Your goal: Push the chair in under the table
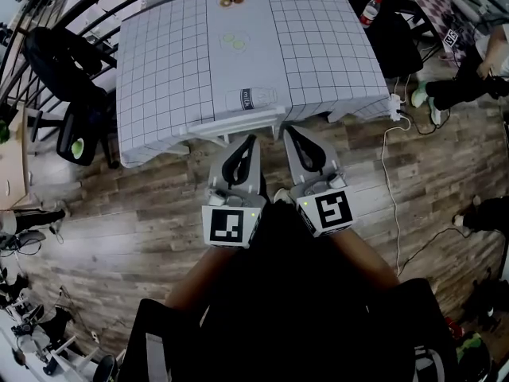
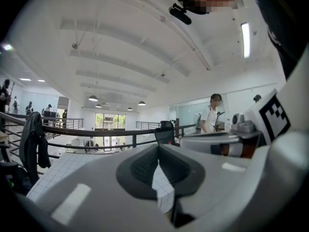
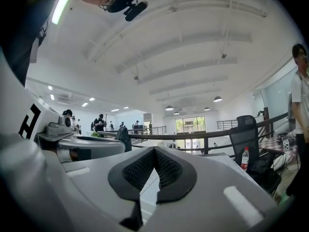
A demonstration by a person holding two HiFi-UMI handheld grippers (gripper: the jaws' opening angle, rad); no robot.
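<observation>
Head view shows one table (image 1: pixel 318 46), one white chair (image 1: pixel 235 128) and two grippers. Chair's tucked in at the table's 6 o'clock edge, mostly under the cloth, top rail running 9 to 3, facing 12. Left gripper (image 1: pixel 252 140) and right gripper (image 1: pixel 290 132) are both pinched closed on nothing, tips right by the rail.

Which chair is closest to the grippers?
The white chair at the table's near edge, just ahead of the left gripper and right gripper; the black chair stands off to the table's left.
</observation>
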